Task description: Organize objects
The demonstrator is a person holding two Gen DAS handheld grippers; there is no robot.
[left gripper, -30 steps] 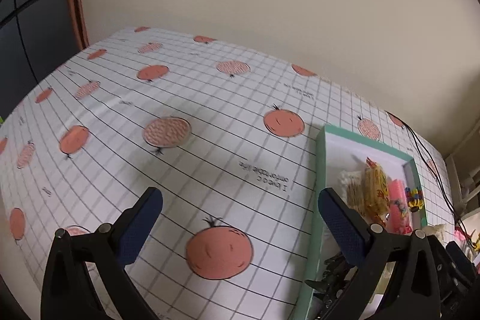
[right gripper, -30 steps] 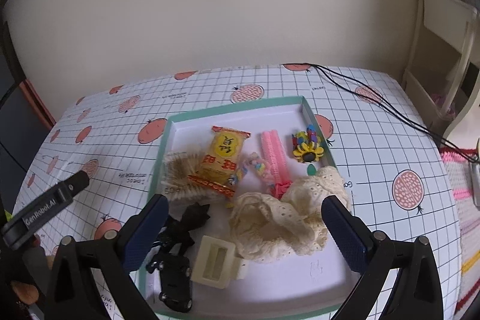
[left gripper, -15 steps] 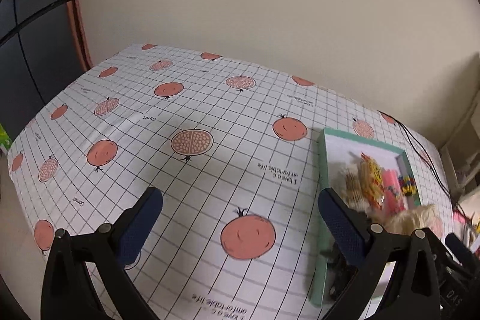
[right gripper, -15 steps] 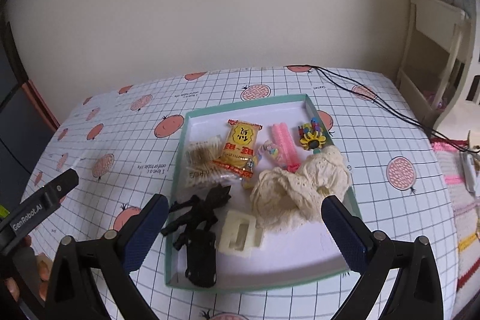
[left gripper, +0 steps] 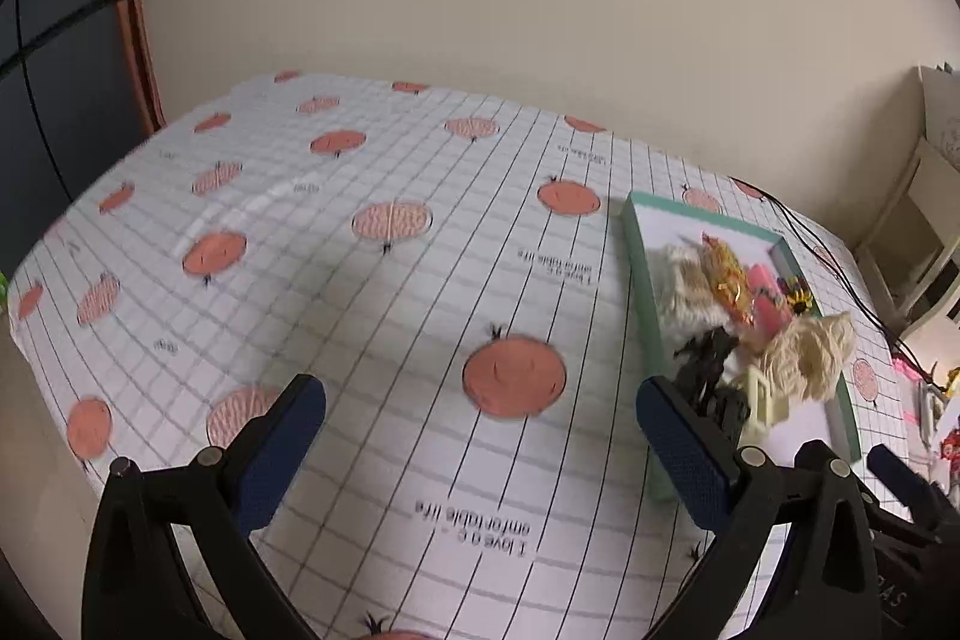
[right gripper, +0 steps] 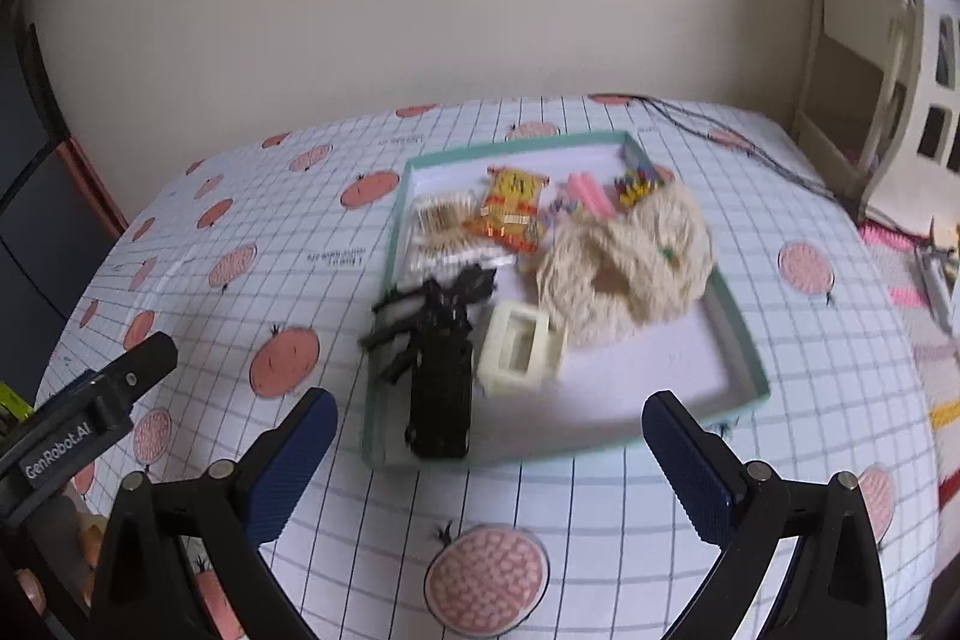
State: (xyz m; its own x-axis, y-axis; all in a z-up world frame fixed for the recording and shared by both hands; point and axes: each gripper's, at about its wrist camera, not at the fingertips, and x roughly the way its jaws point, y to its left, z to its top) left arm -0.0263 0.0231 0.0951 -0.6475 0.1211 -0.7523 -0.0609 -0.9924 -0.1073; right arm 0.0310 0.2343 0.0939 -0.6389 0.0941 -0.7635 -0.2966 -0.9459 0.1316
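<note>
Blue pads sit on the tips of both tongs. The right gripper (right gripper: 489, 451) is held wide apart over the tablecloth (right gripper: 600, 508), with nothing in it. The left gripper (left gripper: 480, 439) is wide apart too and holds nothing. Just past the right gripper is the green tray (right gripper: 741, 340) on the table. At its near end lie a black toy car (right gripper: 441, 400) and a cream box (right gripper: 519, 349). A fluffy cream cloth (right gripper: 630, 256) comes next. At the far end are a yellow snack bag (right gripper: 510, 214) and a pink comb (right gripper: 591, 196).
</note>
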